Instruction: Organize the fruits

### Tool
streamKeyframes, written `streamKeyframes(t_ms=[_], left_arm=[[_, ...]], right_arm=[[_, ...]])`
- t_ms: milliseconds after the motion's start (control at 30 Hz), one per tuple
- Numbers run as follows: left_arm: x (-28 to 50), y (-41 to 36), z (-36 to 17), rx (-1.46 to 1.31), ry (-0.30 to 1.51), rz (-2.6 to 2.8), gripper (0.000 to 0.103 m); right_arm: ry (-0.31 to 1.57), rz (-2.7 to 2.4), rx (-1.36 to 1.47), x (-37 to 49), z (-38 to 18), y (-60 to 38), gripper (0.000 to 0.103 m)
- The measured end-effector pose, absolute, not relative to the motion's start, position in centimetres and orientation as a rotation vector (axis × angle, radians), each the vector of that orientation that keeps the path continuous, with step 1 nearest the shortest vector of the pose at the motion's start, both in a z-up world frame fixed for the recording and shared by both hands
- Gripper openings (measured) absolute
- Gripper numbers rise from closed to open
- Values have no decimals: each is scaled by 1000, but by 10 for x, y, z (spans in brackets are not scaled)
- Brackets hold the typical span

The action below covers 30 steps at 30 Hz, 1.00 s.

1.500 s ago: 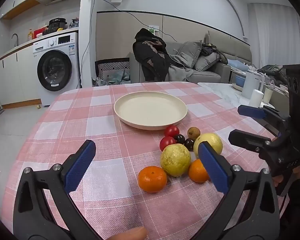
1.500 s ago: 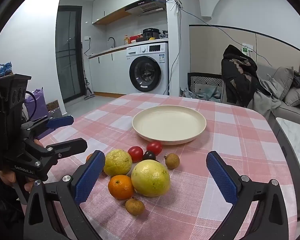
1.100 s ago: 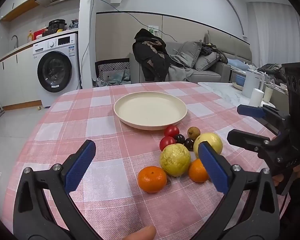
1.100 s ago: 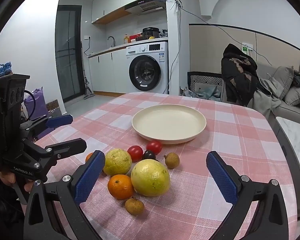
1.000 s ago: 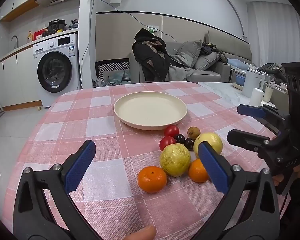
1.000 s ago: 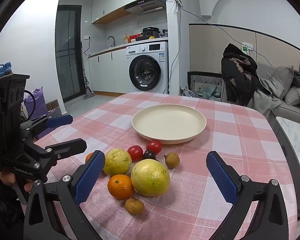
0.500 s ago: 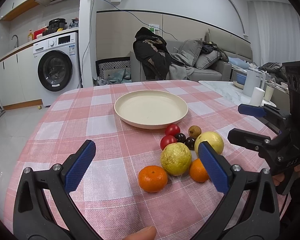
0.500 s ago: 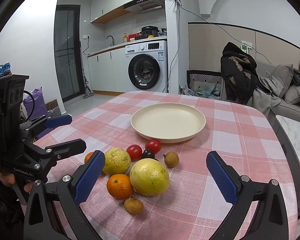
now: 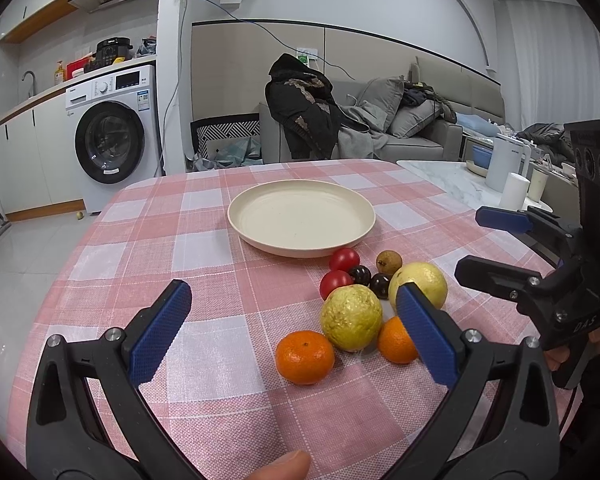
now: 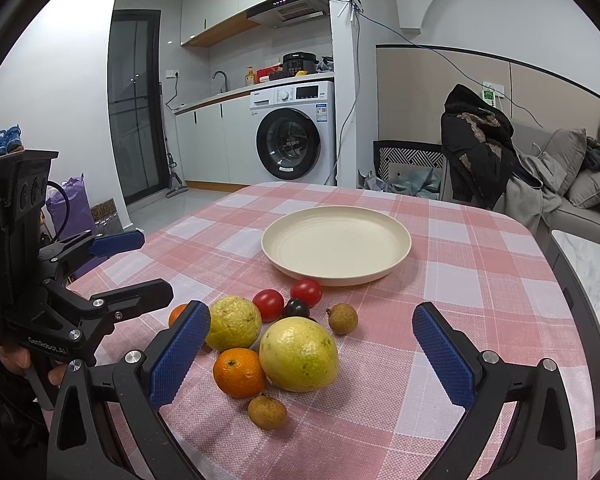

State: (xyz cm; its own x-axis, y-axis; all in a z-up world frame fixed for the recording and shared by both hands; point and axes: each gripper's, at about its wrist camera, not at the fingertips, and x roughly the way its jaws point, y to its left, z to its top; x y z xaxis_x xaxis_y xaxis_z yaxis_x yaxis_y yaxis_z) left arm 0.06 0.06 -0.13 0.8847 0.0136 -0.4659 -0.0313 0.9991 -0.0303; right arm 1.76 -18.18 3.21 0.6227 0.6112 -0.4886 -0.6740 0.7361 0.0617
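1. The left wrist view looks forward between its own wide-apart jaws, low over the bench [image 9: 132, 240], facing the sofa wall.
2. The right wrist view looks likewise, angled toward the kitchen.
3. Both share the plate [image 9: 236, 216] [image 10: 404, 256] and fruit cluster [image 9: 352, 316] [image 10: 298, 354] ahead; each sees the other device, perhaps level.

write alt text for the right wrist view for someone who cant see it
An open right gripper with blue pads hovers over a cluster of fruit on a pink checked tablecloth: a large yellow-green fruit, an orange mandarin, red tomatoes and small brown fruits. An empty cream round plate sits beyond them, and the open left gripper is at the left edge.
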Motion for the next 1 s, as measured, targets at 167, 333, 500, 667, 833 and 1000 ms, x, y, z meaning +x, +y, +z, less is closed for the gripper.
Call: streamKeyframes(t_ms=[167,333,500,667,833,1000], left_arm=[[1,1,-1,-39,485,24,102],[0,0,-1,-37,485,24,102],[1,0,-1,-37,486,23,102],[1,-1,-1,-35,486,24,102],[1,0,-1,-35,486,24,102],[1,-1,-1,-35,485,26,102]], right_arm=[[512,738,-131,17,27,-183,103],[515,736,-130,17,27,-183,103],[515,737,-131,17,27,-183,103],[517,736,-130,17,26,-183,103],[519,734,-130,17,25,-183,103],[520,734,-129,17,26,-182,103]])
